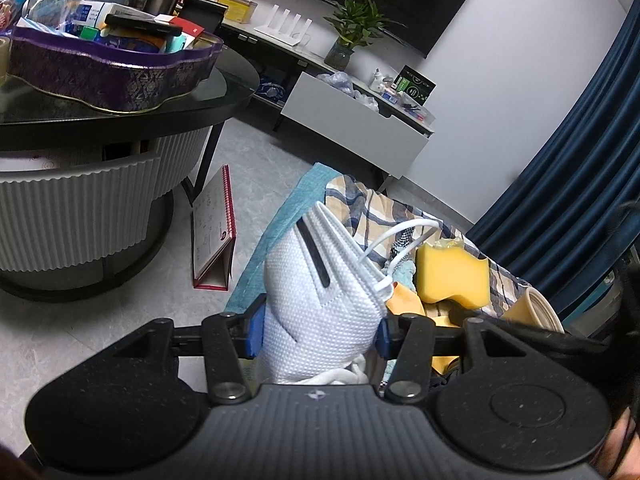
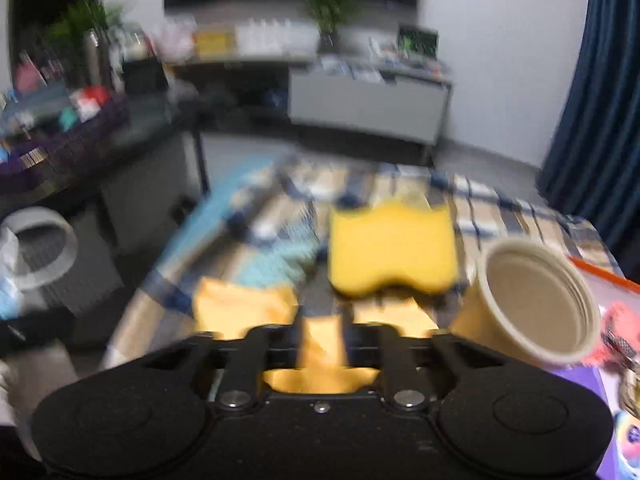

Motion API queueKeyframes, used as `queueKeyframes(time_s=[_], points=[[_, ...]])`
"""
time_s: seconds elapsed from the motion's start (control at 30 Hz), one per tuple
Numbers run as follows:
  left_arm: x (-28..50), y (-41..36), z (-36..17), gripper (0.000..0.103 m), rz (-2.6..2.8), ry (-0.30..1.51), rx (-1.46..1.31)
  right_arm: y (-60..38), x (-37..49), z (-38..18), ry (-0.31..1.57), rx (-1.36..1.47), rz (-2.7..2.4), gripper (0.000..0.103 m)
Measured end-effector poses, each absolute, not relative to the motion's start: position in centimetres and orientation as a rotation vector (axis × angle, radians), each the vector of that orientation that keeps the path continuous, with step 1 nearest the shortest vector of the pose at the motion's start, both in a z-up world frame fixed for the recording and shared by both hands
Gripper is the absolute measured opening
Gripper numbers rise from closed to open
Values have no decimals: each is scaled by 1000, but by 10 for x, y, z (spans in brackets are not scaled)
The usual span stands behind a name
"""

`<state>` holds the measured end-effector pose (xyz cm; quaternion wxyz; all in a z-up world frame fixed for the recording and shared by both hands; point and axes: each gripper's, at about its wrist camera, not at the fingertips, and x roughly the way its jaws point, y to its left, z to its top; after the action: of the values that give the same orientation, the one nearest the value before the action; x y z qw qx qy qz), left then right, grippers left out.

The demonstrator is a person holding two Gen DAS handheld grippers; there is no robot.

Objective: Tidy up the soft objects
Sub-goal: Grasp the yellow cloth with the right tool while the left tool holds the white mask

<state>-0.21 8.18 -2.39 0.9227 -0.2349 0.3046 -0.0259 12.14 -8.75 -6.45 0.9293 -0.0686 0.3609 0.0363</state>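
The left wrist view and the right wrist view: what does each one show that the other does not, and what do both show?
Only the left wrist view shows the white mask clamped in the left gripper, and a red desk calendar on the floor. Only the right wrist view shows the right gripper around a fold of orange cloth, and a pink item. Both show the yellow sponge, the paper cup and the plaid cloth.

No legible txt; print on boxes in tin too blurred.
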Motion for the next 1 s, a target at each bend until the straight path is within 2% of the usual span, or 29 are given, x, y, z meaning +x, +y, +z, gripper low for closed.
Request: queueKeyframes(time_s=[0.17,0.33,0.37,0.43,0.47,0.5,0.8,1.0], points=[[-2,82,-24,52,-56,624,-475,-81,132,-87,786,-203,20,77],[-1,85,-25,52,-52,621,-495,-86,149,-104,830,-193,-7,79],[-1,85,-25,52,-55,621,-495,-90,151,-104,839,-148,3,74],[0,83,-25,52,-61,620,-491,-94,150,-103,849,-87,45,41],[1,82,-25,52,-64,620,-488,-90,149,-101,846,-94,81,3],[1,82,-25,52,-65,619,-486,-86,146,-100,833,-120,85,0],[1,83,-26,52,-54,620,-477,-102,112,-47,643,-18,149,0],[-2,78,-26,52,-52,615,-444,-110,94,-19,582,26,206,0]])
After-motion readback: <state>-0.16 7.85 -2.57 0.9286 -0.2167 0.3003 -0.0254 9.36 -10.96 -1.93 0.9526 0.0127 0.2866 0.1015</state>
